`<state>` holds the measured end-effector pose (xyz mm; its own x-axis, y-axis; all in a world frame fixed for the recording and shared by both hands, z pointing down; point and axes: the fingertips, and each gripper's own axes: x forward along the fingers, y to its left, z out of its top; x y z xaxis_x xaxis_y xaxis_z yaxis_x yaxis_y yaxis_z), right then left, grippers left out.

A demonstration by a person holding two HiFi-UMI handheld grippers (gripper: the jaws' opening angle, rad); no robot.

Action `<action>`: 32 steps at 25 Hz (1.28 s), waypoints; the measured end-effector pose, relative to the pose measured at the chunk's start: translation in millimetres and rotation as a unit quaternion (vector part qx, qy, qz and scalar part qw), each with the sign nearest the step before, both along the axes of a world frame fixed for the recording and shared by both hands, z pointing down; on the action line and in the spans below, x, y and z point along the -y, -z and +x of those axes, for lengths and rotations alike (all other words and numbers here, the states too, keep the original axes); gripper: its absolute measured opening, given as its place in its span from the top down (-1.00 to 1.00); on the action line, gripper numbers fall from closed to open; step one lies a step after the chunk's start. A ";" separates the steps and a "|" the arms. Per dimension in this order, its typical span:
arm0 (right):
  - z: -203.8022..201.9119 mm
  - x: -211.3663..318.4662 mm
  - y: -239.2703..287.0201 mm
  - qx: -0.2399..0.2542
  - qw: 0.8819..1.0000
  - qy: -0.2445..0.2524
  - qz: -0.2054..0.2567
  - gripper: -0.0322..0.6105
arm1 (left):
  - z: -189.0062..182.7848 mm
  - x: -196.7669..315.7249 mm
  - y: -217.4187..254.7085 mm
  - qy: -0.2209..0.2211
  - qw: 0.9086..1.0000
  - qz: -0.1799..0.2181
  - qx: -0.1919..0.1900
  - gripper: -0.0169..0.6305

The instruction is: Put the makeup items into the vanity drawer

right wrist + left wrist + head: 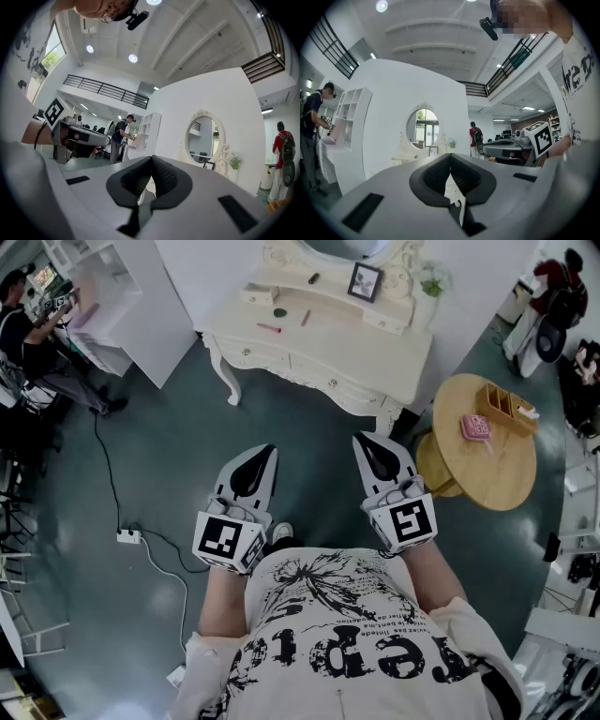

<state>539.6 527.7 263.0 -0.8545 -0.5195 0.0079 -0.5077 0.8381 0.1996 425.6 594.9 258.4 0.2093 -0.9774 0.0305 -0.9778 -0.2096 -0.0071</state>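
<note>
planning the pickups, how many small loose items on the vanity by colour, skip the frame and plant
dark items: 2
pink item: 1
brown item: 1
total: 4

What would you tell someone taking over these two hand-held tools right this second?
Left tool: shut, empty.
Right tool: shut, empty.
Both are held in front of the person's body, well short of the vanity.
Makeup items lie on the vanity top; the drawer looks closed.
Done: nothing yet.
Left: walk up, open the drawer, put the items in.
</note>
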 end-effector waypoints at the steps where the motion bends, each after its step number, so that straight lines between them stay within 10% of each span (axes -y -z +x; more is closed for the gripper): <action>1: 0.1 -0.6 0.5 0.001 1.000 0.003 0.001 0.87 | 0.6 0.1 0.8 0.001 1.000 0.000 0.001 0.91; 19: -5.8 27.0 -8.5 0.031 0.999 0.018 -0.020 0.88 | 0.5 31.1 -11.5 0.001 1.000 -0.016 0.003 0.91; 22: -18.3 43.9 -8.9 0.047 0.998 0.019 -0.028 -0.41 | -12.3 40.4 -14.8 0.006 1.000 -0.019 0.002 0.91; 32: -101.5 110.2 -25.7 0.026 0.999 -0.006 -0.036 -0.61 | -104.4 97.8 -30.8 0.002 1.000 -0.023 -0.006 0.91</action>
